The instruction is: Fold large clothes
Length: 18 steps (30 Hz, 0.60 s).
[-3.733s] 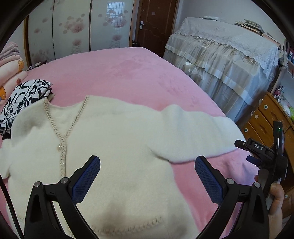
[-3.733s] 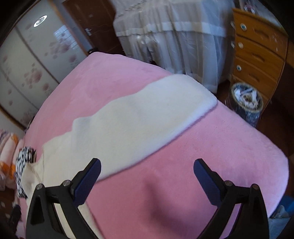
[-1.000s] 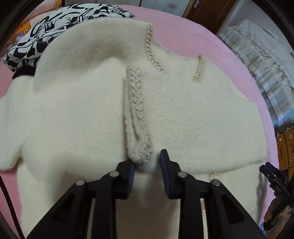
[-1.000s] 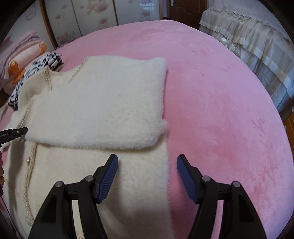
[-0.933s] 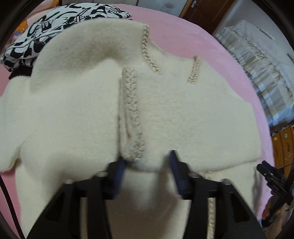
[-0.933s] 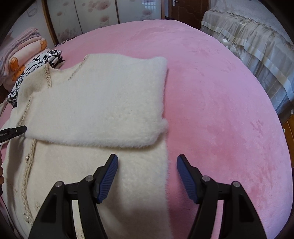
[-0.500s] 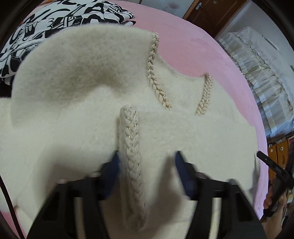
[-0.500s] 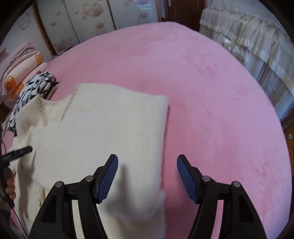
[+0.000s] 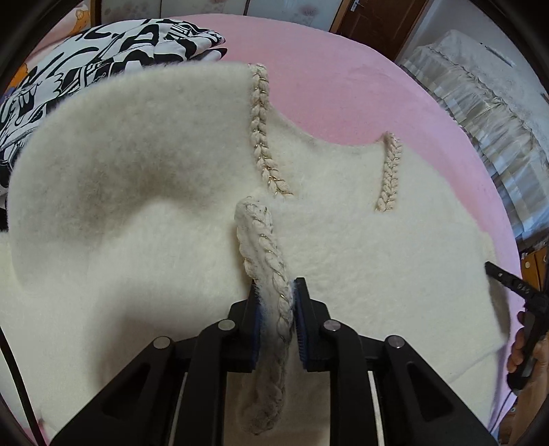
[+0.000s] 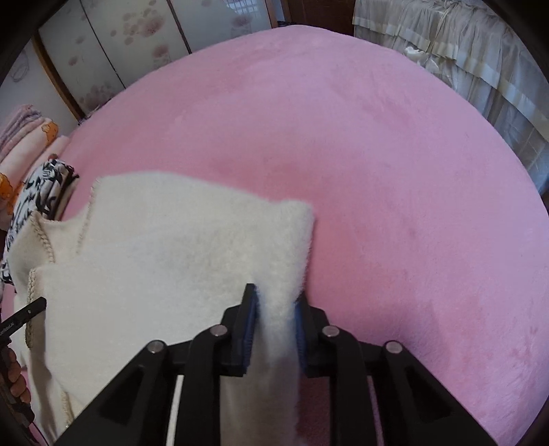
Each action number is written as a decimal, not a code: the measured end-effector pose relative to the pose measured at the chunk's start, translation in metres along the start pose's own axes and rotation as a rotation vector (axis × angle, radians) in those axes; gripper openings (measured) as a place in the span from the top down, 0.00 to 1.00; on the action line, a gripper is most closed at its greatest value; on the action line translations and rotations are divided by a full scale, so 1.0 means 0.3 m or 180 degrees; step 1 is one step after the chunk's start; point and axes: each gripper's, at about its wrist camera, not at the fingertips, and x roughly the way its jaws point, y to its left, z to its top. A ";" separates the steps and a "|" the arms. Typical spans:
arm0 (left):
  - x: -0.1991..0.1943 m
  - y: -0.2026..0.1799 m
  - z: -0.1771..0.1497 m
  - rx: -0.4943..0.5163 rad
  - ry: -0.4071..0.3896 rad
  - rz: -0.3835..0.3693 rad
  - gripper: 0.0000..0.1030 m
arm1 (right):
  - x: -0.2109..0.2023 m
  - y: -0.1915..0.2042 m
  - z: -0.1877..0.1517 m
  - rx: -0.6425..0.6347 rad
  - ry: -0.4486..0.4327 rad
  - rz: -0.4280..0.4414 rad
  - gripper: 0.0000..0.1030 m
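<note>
Both grippers' fingers have closed onto the cardigan.

Whole bed is covered in a fuzzy pink blanket, pretty smooth all over. Up at the far left corner there's a black-and-white printed garment bunched up on it, and next to that a stack of folded pink blankets with orange cartoon prints. Behind the bed you get sliding wardrobe doors with a faded flower pattern and a dark wooden door. Off to the right, some furniture under a pale lacy dust cover, plus a bit of a wooden drawer unit.
</note>
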 end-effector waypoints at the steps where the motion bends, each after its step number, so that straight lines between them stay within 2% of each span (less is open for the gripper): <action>1: -0.016 0.007 -0.011 -0.0010 -0.0010 -0.0002 0.81 | -0.016 0.003 0.003 0.0005 0.0007 -0.0076 0.66; 2: -0.030 0.005 -0.015 -0.0016 -0.0010 0.0045 0.75 | -0.041 0.008 0.003 -0.0043 -0.0012 -0.0177 0.59; 5: -0.100 -0.017 -0.038 0.0116 -0.0090 0.0311 0.71 | -0.128 0.053 -0.015 -0.0273 -0.0185 -0.0405 0.58; 6: -0.131 -0.031 -0.051 0.0181 -0.0152 0.0396 0.63 | -0.160 0.067 -0.028 -0.0312 -0.0237 -0.0411 0.58; 7: -0.161 -0.041 -0.066 0.0236 -0.0210 0.0425 0.58 | -0.193 0.077 -0.045 -0.0319 -0.0278 -0.0313 0.58; 8: -0.192 -0.055 -0.080 0.0288 -0.0291 0.0403 0.47 | -0.219 0.088 -0.063 -0.0305 -0.0300 -0.0198 0.58; 9: -0.224 -0.076 -0.096 0.0327 -0.0401 0.0344 0.40 | -0.243 0.104 -0.089 -0.0301 -0.0301 -0.0074 0.58; 10: -0.249 -0.093 -0.106 0.0340 -0.0488 0.0280 0.38 | -0.257 0.121 -0.110 -0.0316 -0.0295 0.0012 0.58; 12: -0.294 -0.119 -0.142 0.0304 -0.0650 0.0120 0.25 | -0.267 0.168 -0.157 -0.0348 -0.0260 0.0125 0.58; 14: -0.299 -0.148 -0.160 0.0255 -0.0652 0.0073 0.22 | -0.253 0.227 -0.187 -0.0379 -0.0205 0.0177 0.58; 18: -0.235 -0.193 -0.192 0.0208 -0.0470 0.0095 0.23 | -0.195 0.334 -0.249 -0.0451 -0.0042 0.0296 0.58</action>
